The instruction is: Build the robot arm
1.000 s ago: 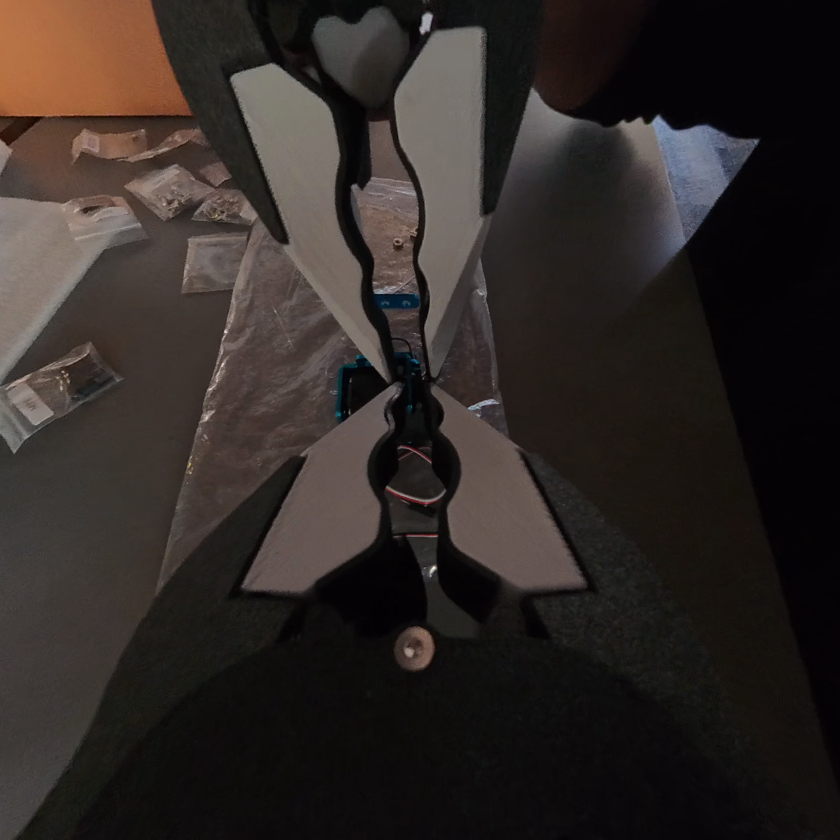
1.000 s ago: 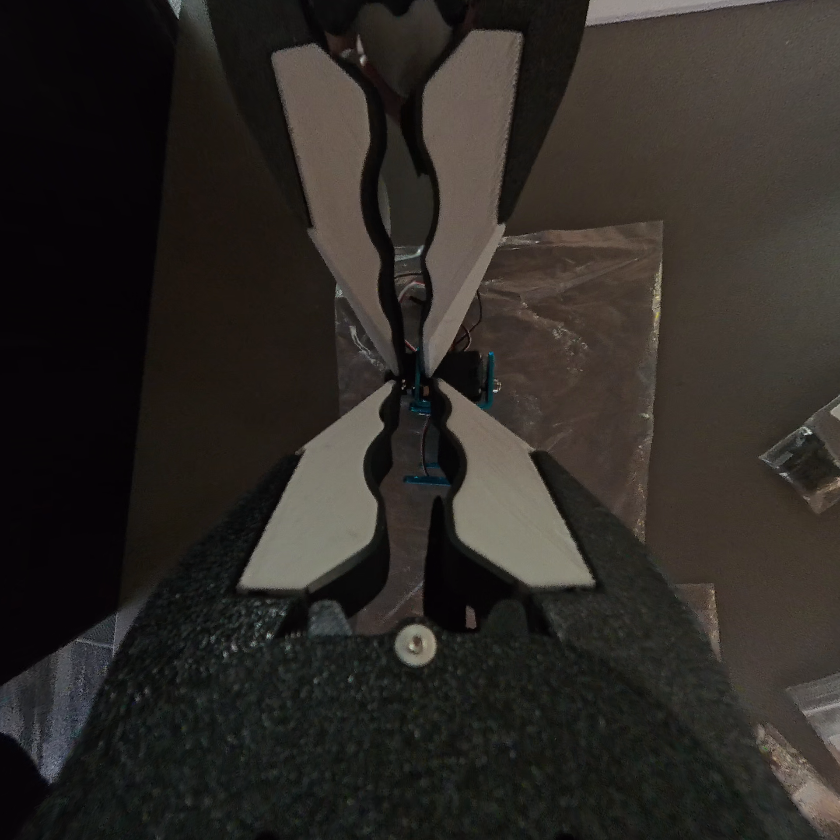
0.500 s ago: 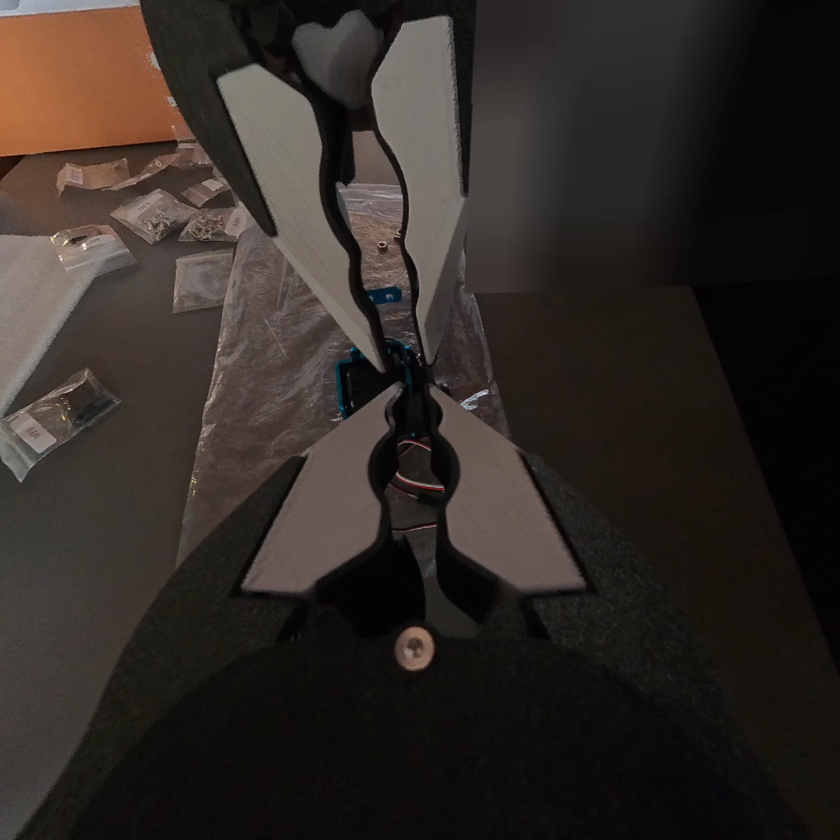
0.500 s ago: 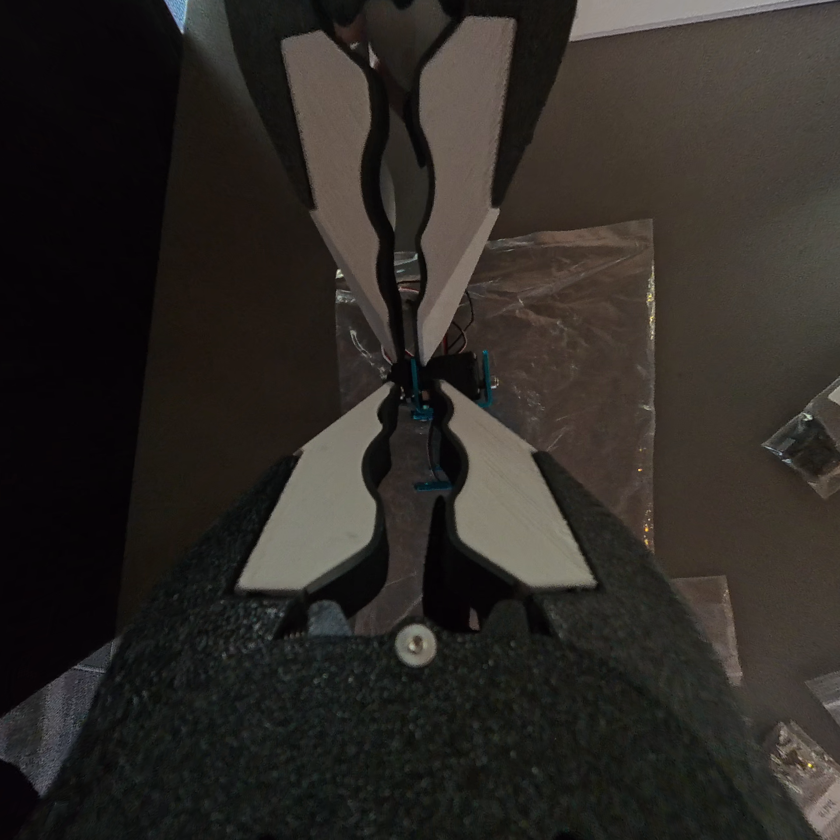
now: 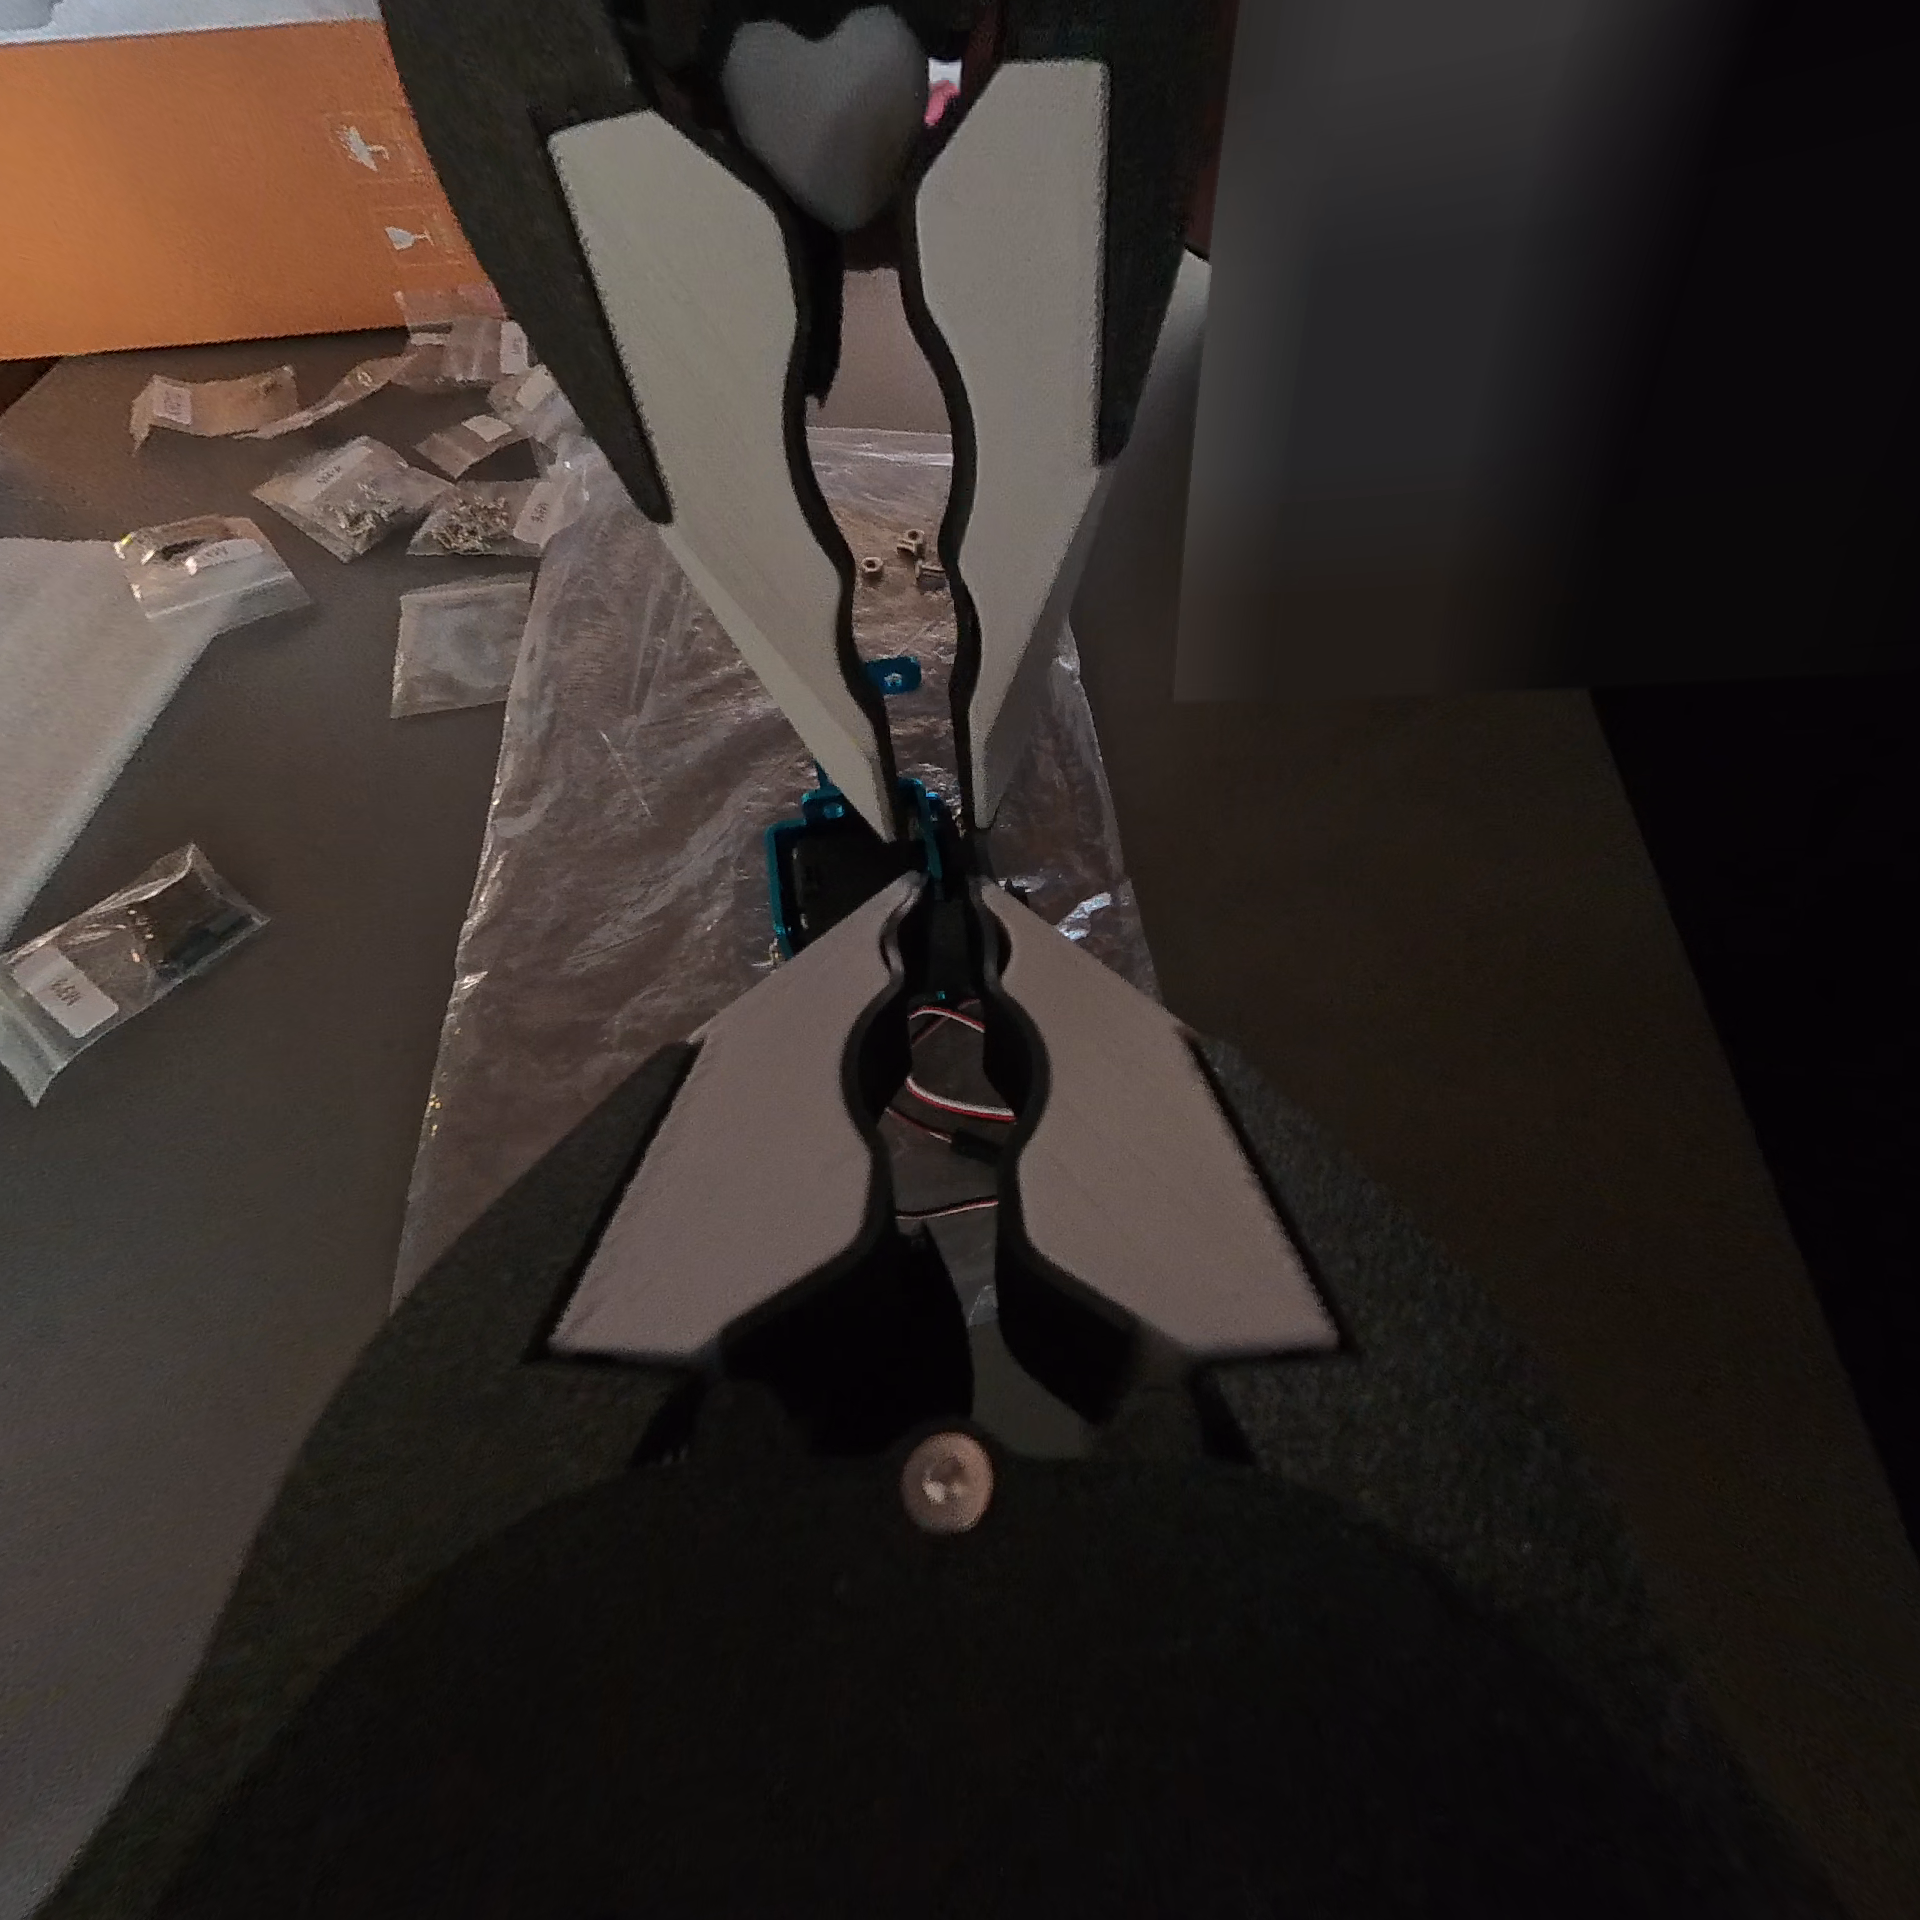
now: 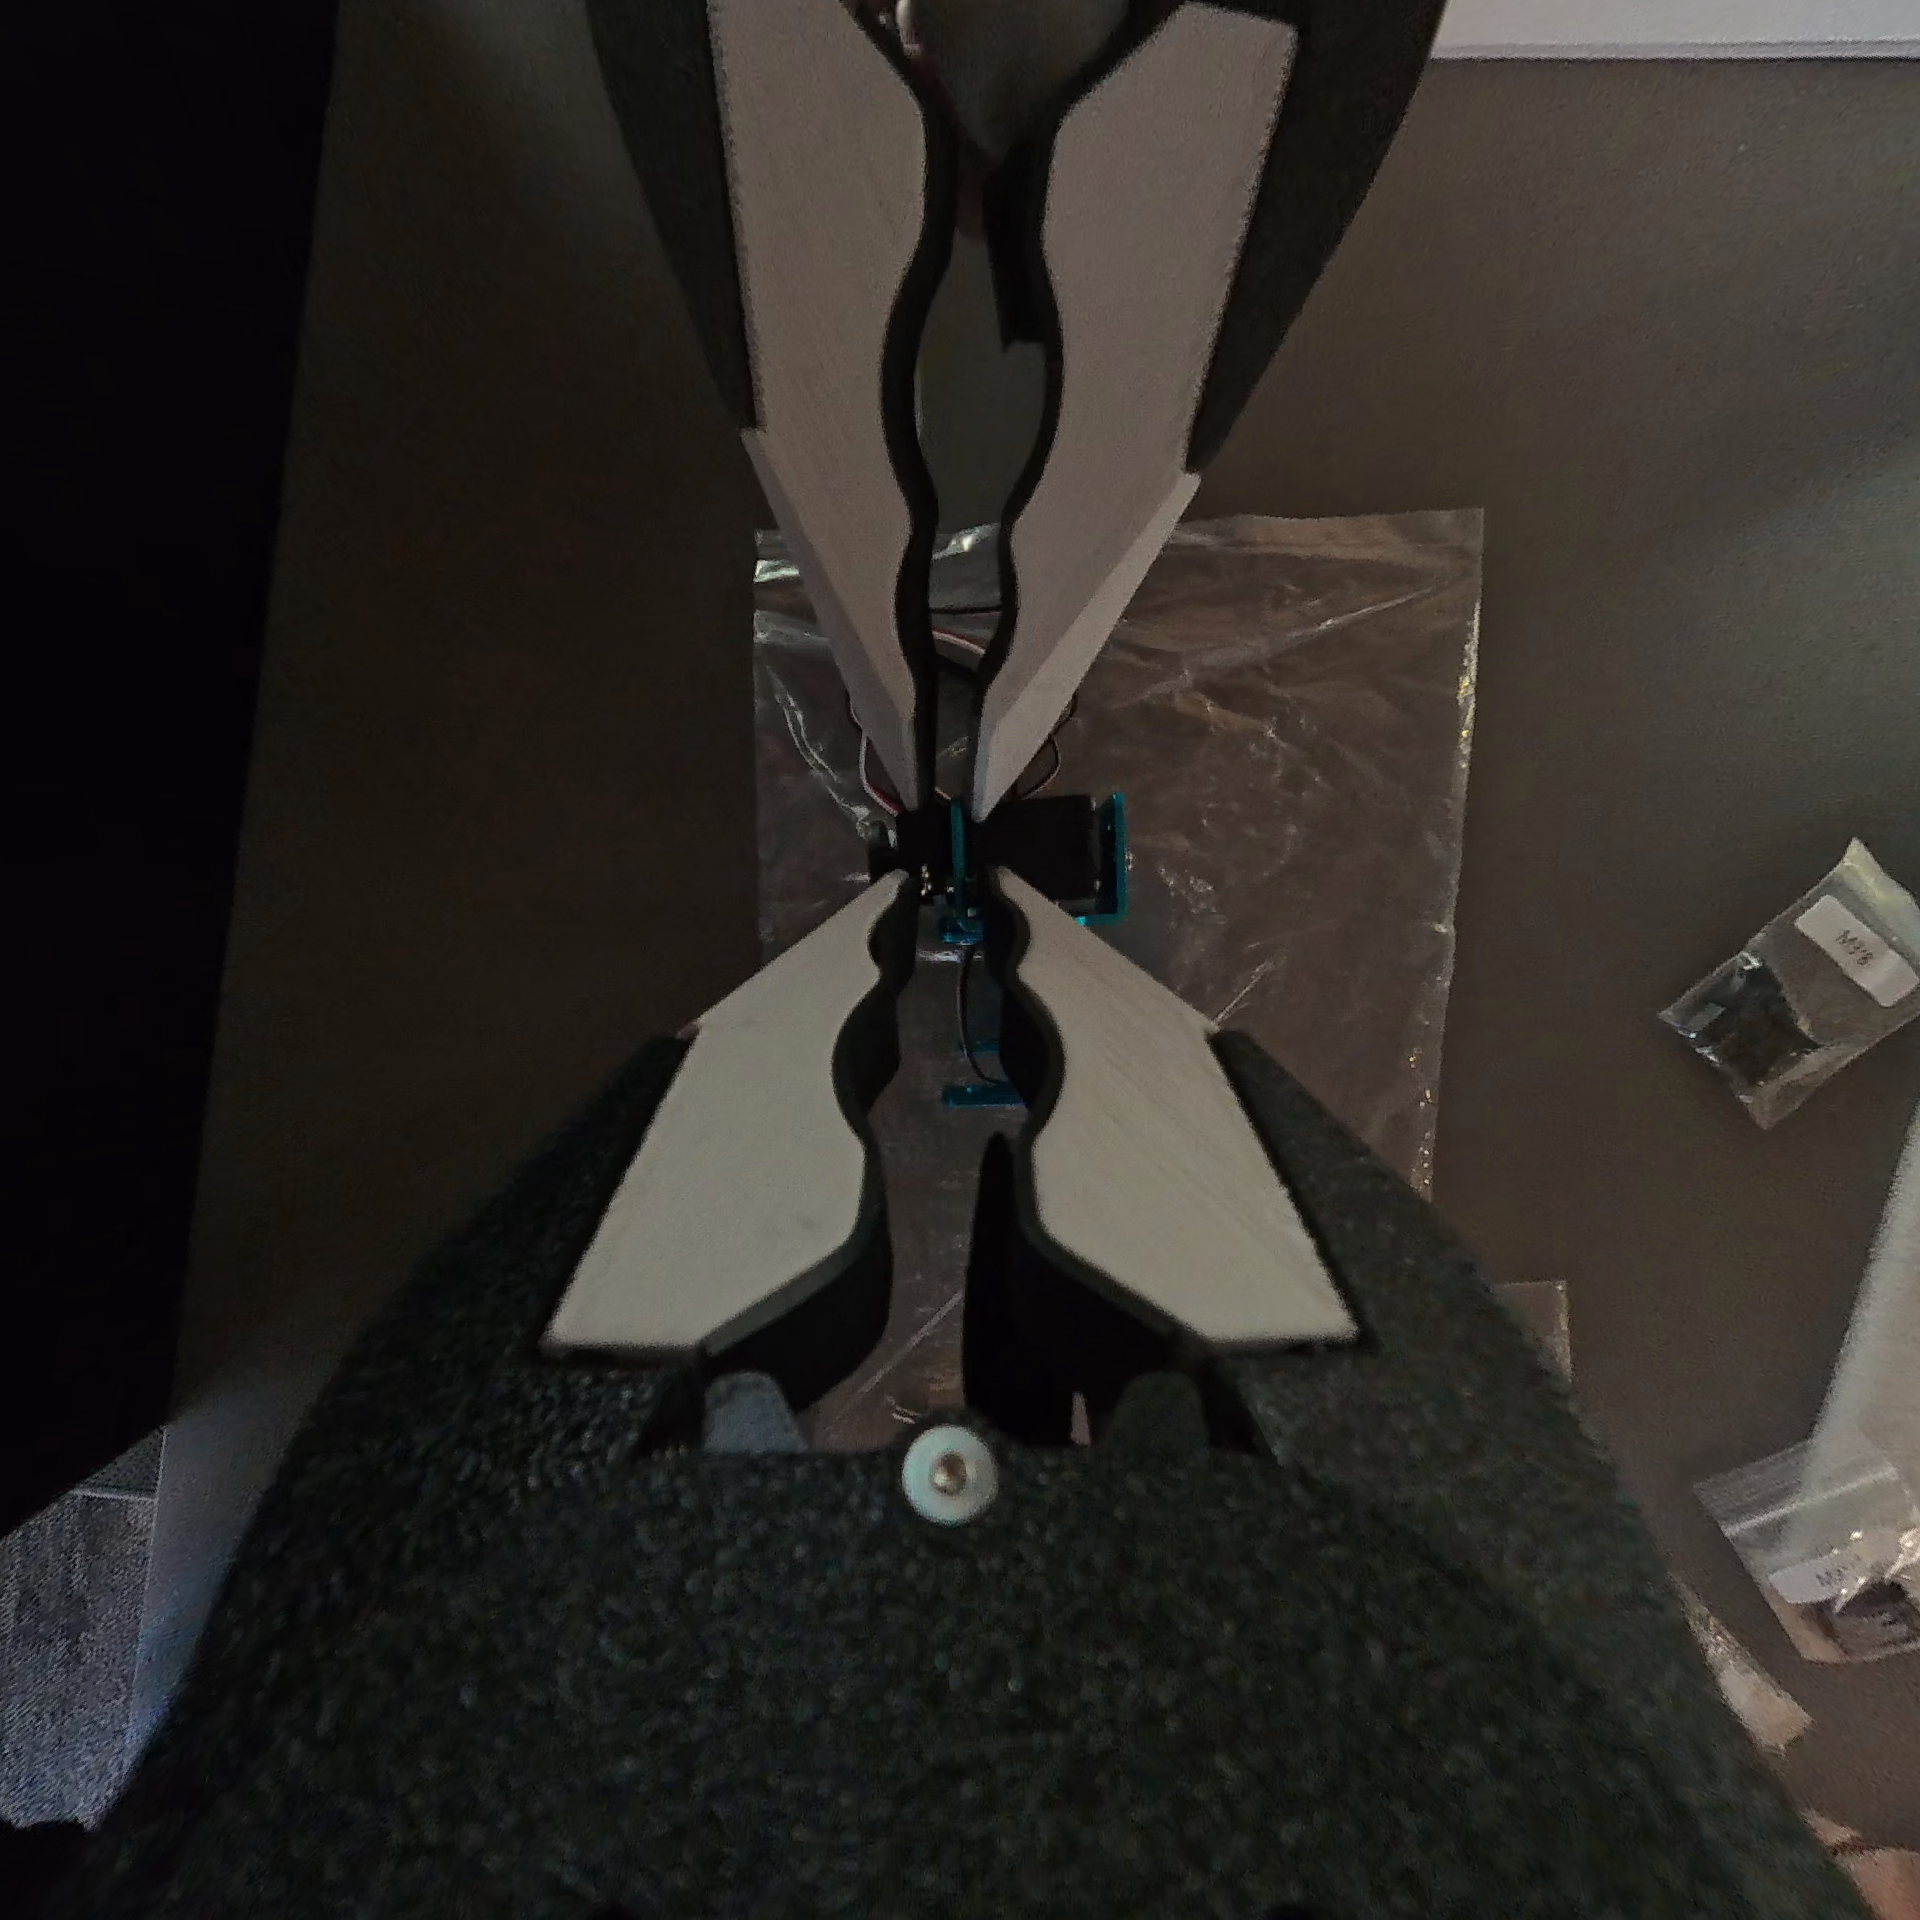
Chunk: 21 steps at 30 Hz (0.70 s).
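Note:
A small black servo in a blue metal bracket [image 5: 816, 873] is held just above a clear plastic sheet [image 5: 644, 790], with its red, white and black wires [image 5: 961, 1101] trailing toward me. My left gripper [image 5: 948, 883] is shut on one end of it. My right gripper [image 5: 935, 826] comes from the far side, tip to tip with the left. In the right wrist view my right gripper [image 6: 948, 883] is shut on the blue bracket's tab, the servo [image 6: 1049, 842] sticks out to the right, and the left gripper [image 6: 948, 805] faces it from above.
A loose blue part [image 6: 977, 1093] and brass spacers [image 5: 914, 551] lie on the sheet [image 6: 1247, 727]. Several small bags of hardware [image 5: 125, 966] [image 6: 1787, 997], a white foam sheet [image 5: 73, 665] and an orange box [image 5: 187, 187] sit on the dark table. The table edge runs along [image 5: 1683, 987]. The tips of both grippers are at nearly the same place.
Both grippers keep their hold. The left wrist view has tilted, so the orange box and bags show more. In the right wrist view the left gripper now stands steeper.

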{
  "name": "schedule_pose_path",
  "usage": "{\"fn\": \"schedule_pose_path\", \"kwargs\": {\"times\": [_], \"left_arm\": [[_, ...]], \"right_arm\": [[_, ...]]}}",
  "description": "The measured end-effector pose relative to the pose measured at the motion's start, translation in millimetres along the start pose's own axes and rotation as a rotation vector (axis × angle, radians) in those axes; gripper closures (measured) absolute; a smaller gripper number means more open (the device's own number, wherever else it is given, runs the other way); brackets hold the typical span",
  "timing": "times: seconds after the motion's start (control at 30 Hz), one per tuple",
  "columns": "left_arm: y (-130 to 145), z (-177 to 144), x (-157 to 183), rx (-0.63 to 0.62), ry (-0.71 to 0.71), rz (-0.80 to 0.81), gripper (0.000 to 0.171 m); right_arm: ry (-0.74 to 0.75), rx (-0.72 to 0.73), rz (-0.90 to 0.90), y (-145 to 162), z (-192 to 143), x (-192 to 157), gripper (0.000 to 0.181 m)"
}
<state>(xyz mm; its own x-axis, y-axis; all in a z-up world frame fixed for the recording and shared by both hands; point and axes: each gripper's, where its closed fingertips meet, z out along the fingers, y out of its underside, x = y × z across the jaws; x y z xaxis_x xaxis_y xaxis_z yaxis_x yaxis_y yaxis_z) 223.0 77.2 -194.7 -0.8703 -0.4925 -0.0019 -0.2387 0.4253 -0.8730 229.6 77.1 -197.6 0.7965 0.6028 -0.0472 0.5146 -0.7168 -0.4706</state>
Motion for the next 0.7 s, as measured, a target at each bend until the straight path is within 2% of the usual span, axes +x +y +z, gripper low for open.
{"fn": "schedule_pose_path", "kwargs": {"times": [0.37, 0.53, 0.7], "left_arm": [[-1.4, 1.5, 0.0, 0.003, -0.036, 0.032, 0.166], [-1.0, 1.3, 1.0, 0.002, -0.027, 0.036, 0.166], [-0.9, 1.2, 1.2, 0.001, -0.024, 0.035, 0.165]], "right_arm": [[-0.098, 0.019, 0.102, 1.1, -1.4, -0.7, 0.171], [-0.044, 0.011, 0.041, 0.3, -0.9, -1.3, 0.170], [-0.044, 0.011, 0.041, -0.1, -3.4, -2.3, 0.161]]}}
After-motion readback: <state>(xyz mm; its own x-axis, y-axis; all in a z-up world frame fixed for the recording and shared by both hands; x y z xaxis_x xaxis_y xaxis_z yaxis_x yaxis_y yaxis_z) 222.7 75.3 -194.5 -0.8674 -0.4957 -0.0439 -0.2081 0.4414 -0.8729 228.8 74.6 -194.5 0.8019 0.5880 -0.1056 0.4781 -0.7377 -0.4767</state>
